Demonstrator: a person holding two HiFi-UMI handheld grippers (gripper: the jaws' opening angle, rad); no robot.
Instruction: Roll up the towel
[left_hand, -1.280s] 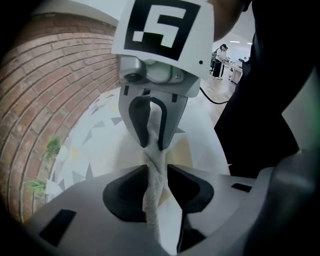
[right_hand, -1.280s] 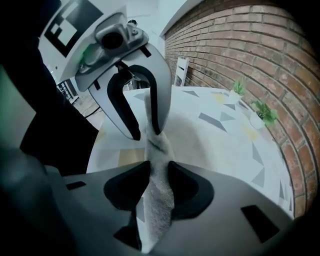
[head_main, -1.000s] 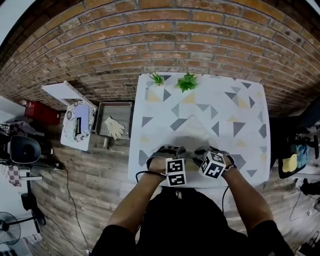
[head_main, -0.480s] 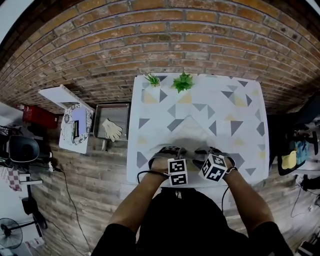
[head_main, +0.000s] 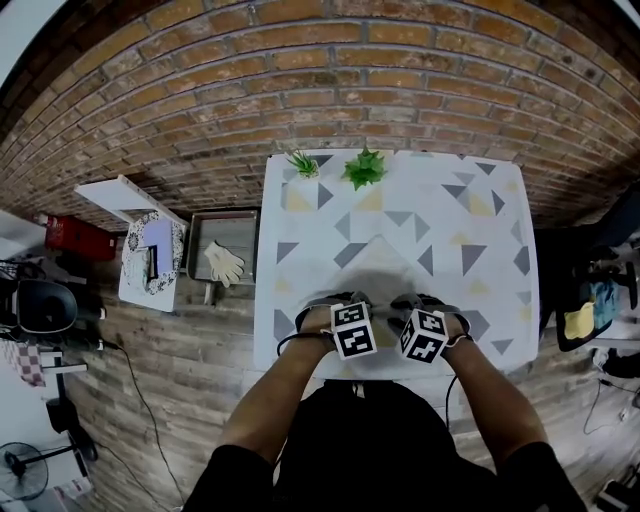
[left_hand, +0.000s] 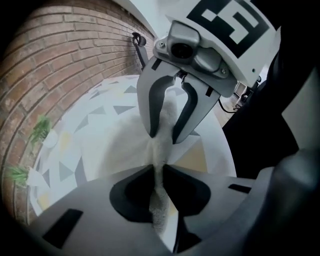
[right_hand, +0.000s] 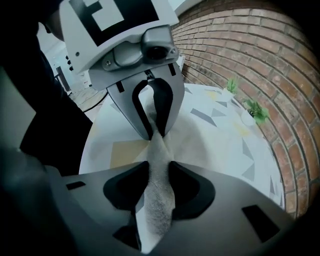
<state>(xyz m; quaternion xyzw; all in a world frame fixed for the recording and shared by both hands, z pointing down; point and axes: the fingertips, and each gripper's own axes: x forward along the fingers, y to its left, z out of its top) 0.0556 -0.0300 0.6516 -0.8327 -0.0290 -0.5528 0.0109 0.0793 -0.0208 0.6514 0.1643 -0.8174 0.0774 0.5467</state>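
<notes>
Down at your left gripper (left_hand: 159, 172), the jaws are closing and already pinch a ridge of the towel (left_hand: 120, 145) between the pads. Your right gripper (right_hand: 159, 167) is easing shut as well, with the towel's edge pressed between its pads. Both grips sit close together at the near edge of the table (head_main: 480, 230), and the towel spreads away from them toward the table's middle.

Against a second ago, your left cube (head_main: 352, 330) has rolled and now sits a touch farther up the table. The right cube (head_main: 424, 335) has barely budged.

From the head view, cubes and hands cover both sets of jaws. Only the gripper views show the cloth bunched between them, each with the other gripper clamped on the same edge just beyond. The head view alone gives you the two plants (head_main: 362, 168) at the far edge, and a tray (head_main: 215, 225) with a glove (head_main: 225, 262) on the floor to the left.
</notes>
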